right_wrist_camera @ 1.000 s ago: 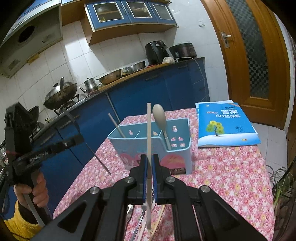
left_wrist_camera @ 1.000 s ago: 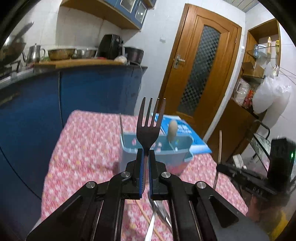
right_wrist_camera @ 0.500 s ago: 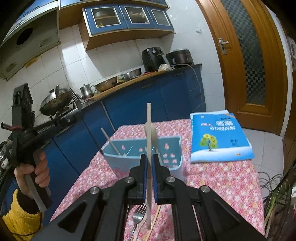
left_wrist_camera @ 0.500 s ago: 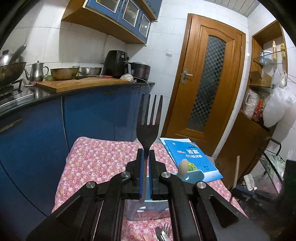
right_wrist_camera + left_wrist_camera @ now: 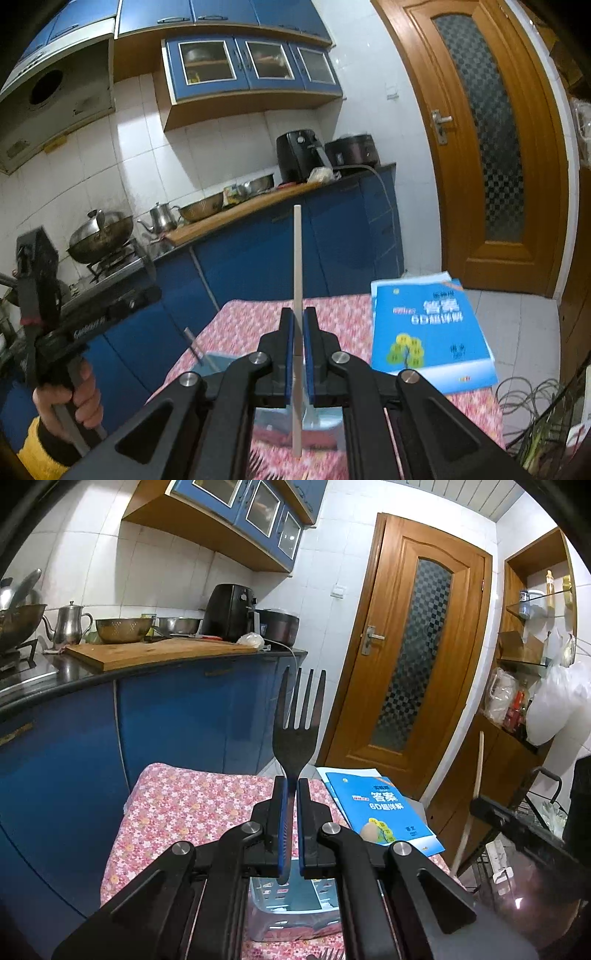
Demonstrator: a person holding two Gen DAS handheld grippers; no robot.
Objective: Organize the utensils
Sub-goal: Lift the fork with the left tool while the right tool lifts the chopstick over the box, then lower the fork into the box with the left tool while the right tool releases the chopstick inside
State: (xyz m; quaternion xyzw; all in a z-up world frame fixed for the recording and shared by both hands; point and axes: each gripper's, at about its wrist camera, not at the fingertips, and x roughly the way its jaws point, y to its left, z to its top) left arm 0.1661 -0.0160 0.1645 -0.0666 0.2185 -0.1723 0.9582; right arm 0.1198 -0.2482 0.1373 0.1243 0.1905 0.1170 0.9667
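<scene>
A dark fork (image 5: 295, 734) stands upright with its tines up, its neck pinched between the blue pads of the left gripper (image 5: 291, 794), whose fingers press in on it from both sides. The handle's lower end hangs over a pale blue utensil caddy (image 5: 295, 904) that sits on the table under a pink floral tablecloth (image 5: 184, 812). In the right wrist view, the right gripper (image 5: 298, 325) is likewise clamped on a single pale chopstick (image 5: 297, 266), held vertical, its lower end down in front of the same caddy (image 5: 218, 363) (blurred here). Another stick (image 5: 194, 345) leans out of the caddy's left end. A blue workbook (image 5: 424, 328) lies on the cloth to the right of the caddy, near the wooden door (image 5: 476, 147). Behind the table runs a blue kitchen counter (image 5: 166, 701) carrying a cutting board (image 5: 155, 653), a steel kettle (image 5: 68, 624), a colander (image 5: 123, 629) and a black air fryer (image 5: 229, 611).
</scene>
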